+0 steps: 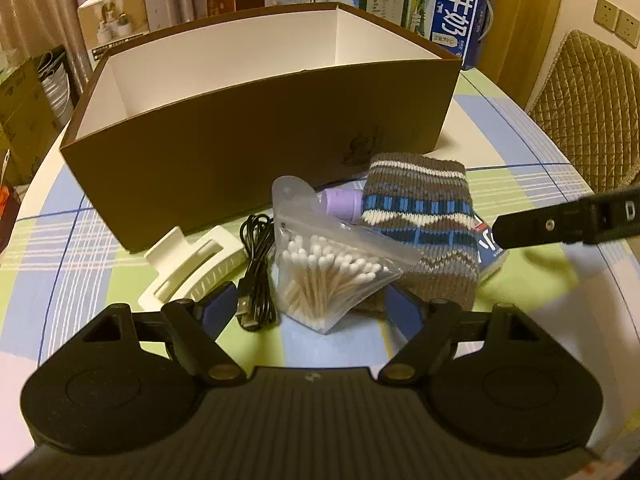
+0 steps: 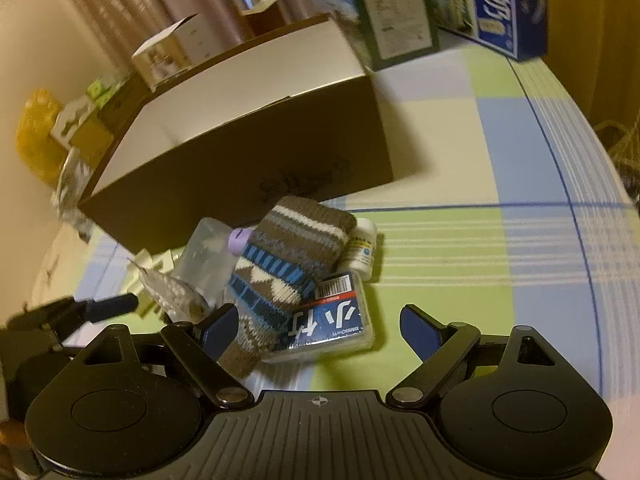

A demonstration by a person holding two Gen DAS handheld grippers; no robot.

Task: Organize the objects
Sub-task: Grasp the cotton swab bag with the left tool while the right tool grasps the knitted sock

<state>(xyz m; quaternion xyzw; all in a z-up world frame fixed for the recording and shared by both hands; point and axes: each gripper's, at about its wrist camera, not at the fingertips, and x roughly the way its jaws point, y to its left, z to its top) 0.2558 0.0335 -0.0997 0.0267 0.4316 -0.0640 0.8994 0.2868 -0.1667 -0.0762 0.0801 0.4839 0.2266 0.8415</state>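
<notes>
While both jaws gape, the brown box (image 1: 256, 160) shows only bare white walls.

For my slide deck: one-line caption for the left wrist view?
Open left claw facing bagged cotton swabs before an open brown box.

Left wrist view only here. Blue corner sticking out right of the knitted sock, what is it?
Observer: A flat clear case with a blue label and a barcode. The knitted sock lies over its left edge.
Operator: Anything else hidden behind the sock?
Observer: A small white bottle, beside the sock's far end, just beyond the case.
Operator: I see one finger of the right hand-held gripper. State?
Observer: The right hand-held gripper is open, fingers spread wide in front of the sock and case.
</notes>
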